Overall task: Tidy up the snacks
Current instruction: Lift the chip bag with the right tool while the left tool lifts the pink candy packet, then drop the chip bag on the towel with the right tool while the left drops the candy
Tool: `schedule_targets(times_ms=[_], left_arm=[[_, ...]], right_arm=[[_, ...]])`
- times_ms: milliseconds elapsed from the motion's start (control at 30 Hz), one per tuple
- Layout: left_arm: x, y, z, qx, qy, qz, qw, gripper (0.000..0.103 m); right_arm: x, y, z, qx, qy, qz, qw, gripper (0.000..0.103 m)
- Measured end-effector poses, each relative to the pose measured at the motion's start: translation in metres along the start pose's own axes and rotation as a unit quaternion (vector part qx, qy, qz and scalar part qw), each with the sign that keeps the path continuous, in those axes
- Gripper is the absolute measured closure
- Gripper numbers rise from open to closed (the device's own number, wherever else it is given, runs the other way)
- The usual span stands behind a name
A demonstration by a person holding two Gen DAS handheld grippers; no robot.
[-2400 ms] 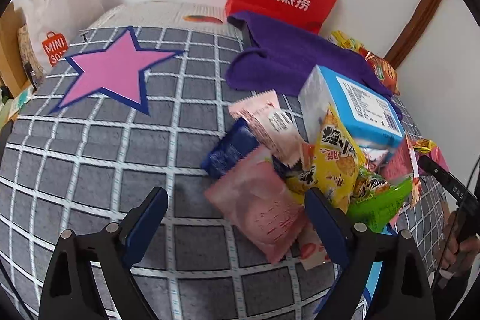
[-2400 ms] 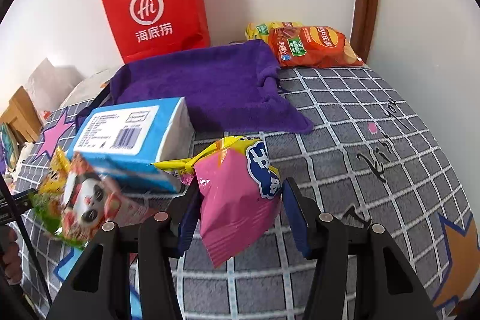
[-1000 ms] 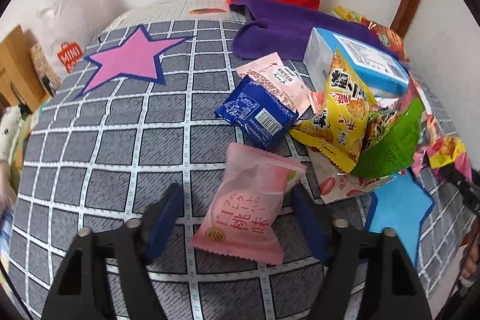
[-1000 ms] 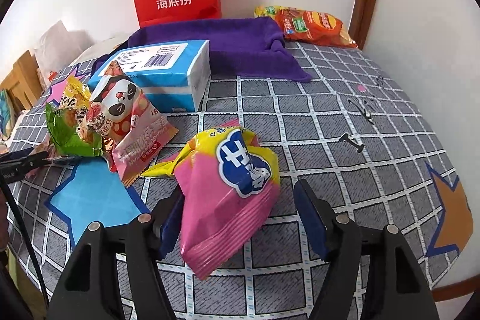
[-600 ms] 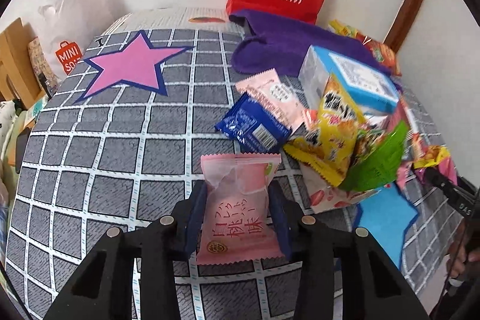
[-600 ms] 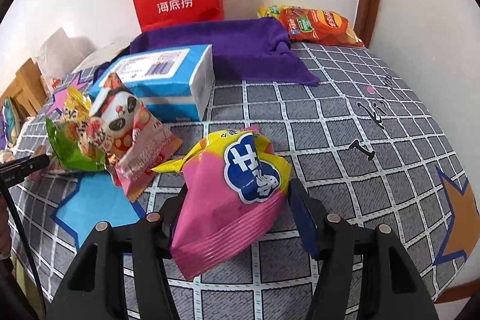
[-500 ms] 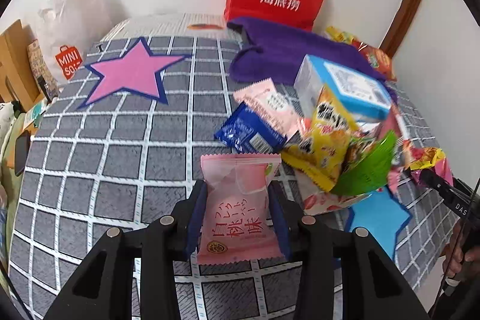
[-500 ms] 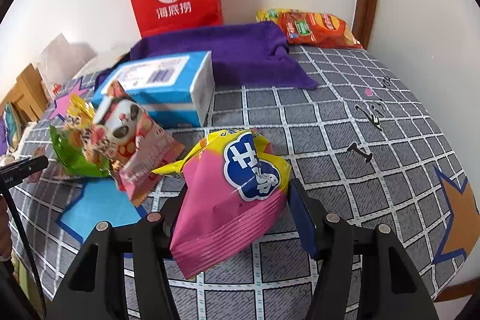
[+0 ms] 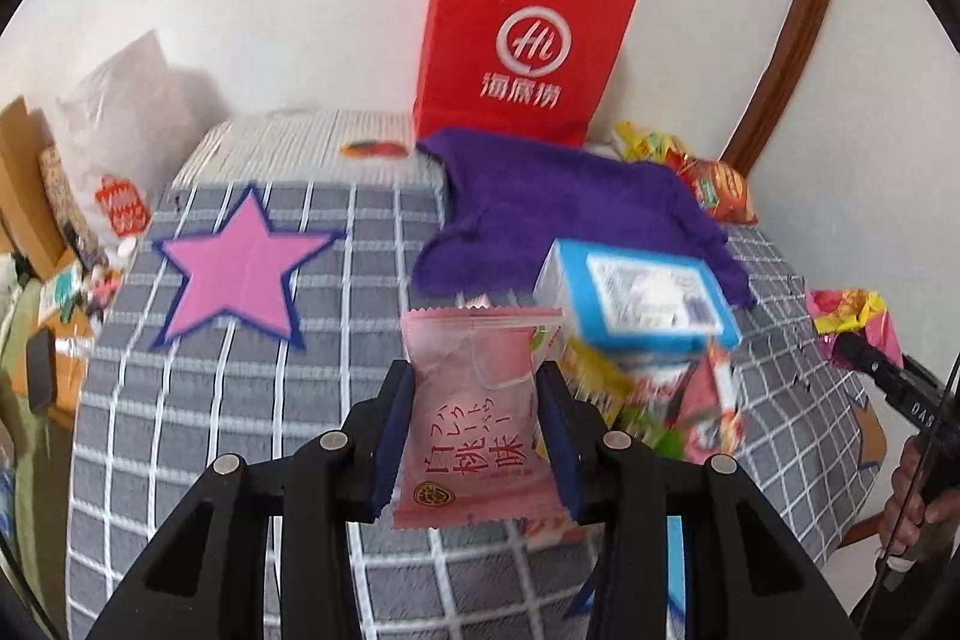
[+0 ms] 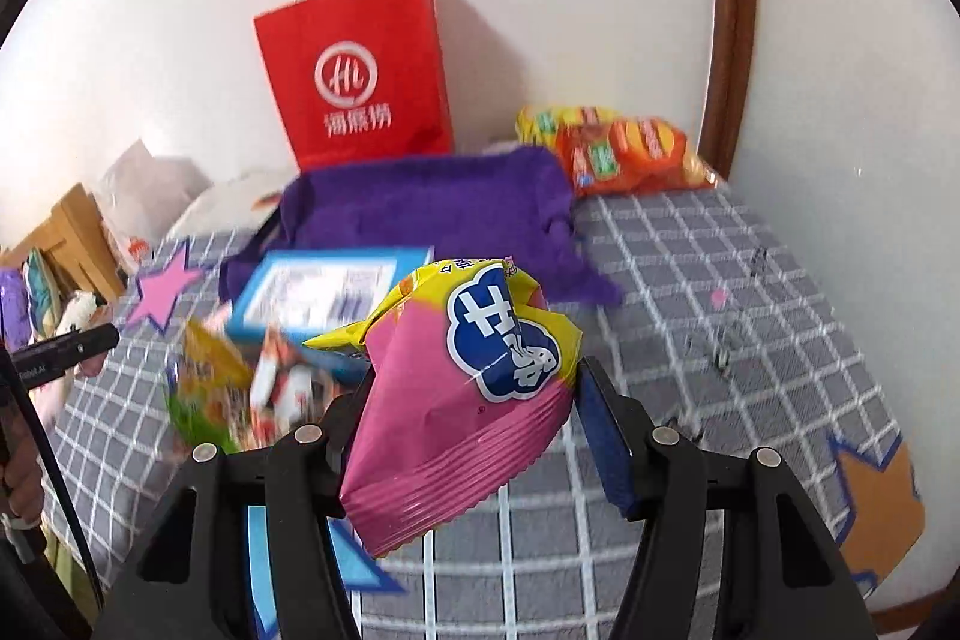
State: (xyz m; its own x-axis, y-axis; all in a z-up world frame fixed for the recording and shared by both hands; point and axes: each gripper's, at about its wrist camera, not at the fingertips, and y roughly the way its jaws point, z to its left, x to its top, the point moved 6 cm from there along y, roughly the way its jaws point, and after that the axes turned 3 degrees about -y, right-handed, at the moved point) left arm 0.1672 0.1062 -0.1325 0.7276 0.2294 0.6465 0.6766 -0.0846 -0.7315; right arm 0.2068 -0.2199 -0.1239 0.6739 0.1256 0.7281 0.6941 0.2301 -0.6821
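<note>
Both packets have come up off the checked cover since the earlier frames, where they lay between spread fingers. Now the left gripper [image 9: 477,433] has its fingers closed on the pale pink packet [image 9: 474,412], held upright above the grey cover [image 9: 198,400], and the right gripper [image 10: 474,433], whose jaws have just been closing, clamps the pink and yellow bag [image 10: 462,400] clear of the surface. Behind them stand the red paper bag [image 9: 522,46] against the wall, the purple cloth [image 9: 558,214] and the blue box [image 9: 636,298]. Motion blur smears the heap of snacks [image 10: 240,388] beside the box, so single packets there are hard to tell apart. Part of that heap is hidden behind the held packets. A hand [image 9: 918,496] is cut off at the right edge.
</note>
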Motion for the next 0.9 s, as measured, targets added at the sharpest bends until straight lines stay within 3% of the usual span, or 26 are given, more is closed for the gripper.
schedule_targets(times_ms=[300,467,767,900], left_arm=[[0.059,0.006,-0.03,-0.01,0.027,-0.027,0.9992,0.064],[0.097,0.012,-0.037,-0.022,0.02,-0.039,0.9988,0.064],[0.154,0.049,-0.048,-0.028,0.012,-0.043,0.9986,0.064],[0.169,0.071,-0.049,-0.025,0.005,-0.04,0.9989,0.064]], right_arm=[[0.079,0.022,-0.008,0.01,0.013,-0.013,1.0,0.043],[0.123,0.036,0.0,0.014,-0.012,-0.024,1.0,0.043],[0.194,0.078,0.022,0.032,-0.048,-0.042,0.997,0.042],[0.209,0.106,0.025,0.037,-0.058,-0.04,0.997,0.042]])
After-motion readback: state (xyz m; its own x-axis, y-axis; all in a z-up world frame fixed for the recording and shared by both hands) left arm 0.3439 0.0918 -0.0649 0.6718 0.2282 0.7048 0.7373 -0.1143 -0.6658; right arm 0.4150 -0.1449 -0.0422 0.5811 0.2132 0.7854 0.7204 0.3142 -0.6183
